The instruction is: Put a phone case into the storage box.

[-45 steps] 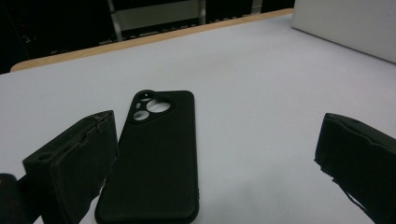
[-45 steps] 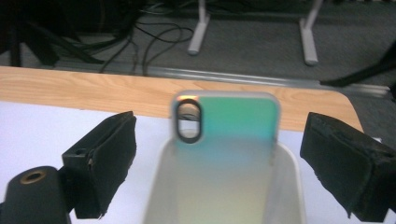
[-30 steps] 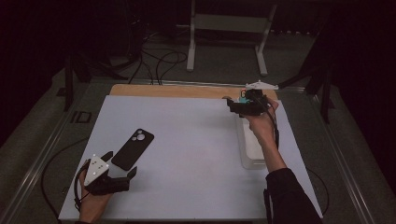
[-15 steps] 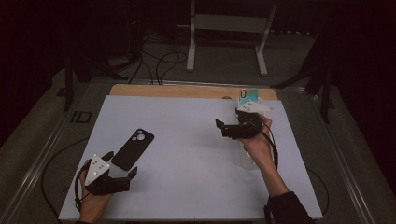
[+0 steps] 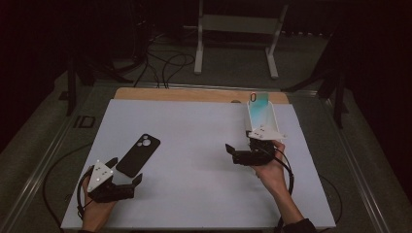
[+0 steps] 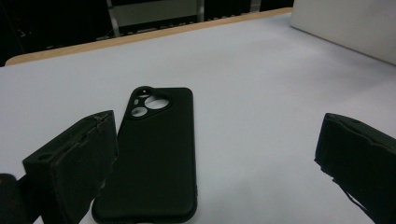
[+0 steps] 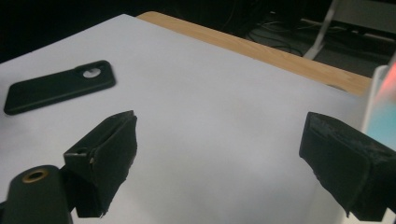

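Left gripper [image 5: 125, 173] jaws spread wide and empty, we note black phone case [image 5: 138, 155] just ahead, right gripper [image 5: 234, 152] likewise agape, holding nothing.

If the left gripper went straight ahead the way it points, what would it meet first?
Probably the black rubbery phone case: it lies flat just ahead of the open left gripper, beside one jaw; whether they touch is unclear.

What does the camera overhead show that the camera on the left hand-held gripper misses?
The high view alone takes in both hands, the right hand-held gripper and the teal phone in its clear tray. The left gripper view alone gives a close look at the camera cutouts of the black phone case lying between its open jaws. Both show that case on the white table.
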`<state>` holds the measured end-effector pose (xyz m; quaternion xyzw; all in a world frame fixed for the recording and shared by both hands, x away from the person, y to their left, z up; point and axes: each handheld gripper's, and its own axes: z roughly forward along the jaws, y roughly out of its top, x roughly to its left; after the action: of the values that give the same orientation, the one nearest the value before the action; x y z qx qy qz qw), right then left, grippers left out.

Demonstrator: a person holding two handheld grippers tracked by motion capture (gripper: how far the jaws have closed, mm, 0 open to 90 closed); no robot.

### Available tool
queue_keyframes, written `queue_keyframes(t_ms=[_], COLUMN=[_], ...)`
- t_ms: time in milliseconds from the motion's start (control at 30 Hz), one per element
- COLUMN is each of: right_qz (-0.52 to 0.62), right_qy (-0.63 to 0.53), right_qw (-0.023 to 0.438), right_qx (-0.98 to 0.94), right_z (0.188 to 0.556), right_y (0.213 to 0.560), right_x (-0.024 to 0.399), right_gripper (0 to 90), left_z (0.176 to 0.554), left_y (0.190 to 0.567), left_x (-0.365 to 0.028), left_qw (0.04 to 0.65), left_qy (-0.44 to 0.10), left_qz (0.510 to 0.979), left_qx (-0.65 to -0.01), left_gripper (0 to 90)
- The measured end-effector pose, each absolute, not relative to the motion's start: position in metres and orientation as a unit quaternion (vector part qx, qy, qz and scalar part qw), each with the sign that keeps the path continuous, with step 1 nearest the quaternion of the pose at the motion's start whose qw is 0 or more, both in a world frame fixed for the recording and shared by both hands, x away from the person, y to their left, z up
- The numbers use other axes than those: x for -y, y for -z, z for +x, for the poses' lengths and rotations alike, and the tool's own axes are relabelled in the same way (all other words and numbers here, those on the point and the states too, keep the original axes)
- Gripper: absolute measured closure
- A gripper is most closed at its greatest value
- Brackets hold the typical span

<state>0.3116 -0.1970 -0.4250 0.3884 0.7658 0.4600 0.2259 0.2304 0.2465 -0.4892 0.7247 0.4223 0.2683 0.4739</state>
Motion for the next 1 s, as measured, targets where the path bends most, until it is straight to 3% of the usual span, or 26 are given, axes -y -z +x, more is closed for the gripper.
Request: queue_keyframes(t_ms=[1000], right_qz=[0.39], right_qy=[-0.502], right_qw=[0.263], right_qx=[-0.726], right_z=[0.249], right_y=[0.464], right_x=[0.233], right_gripper=[11.7], left_z=[0.227], left_y=[0.463], left_x=[-0.266], left_qw=[0.503], left_qy=[-0.263], left_qz=[0.7], left_qx=[-0.433], left_gripper=[0.1])
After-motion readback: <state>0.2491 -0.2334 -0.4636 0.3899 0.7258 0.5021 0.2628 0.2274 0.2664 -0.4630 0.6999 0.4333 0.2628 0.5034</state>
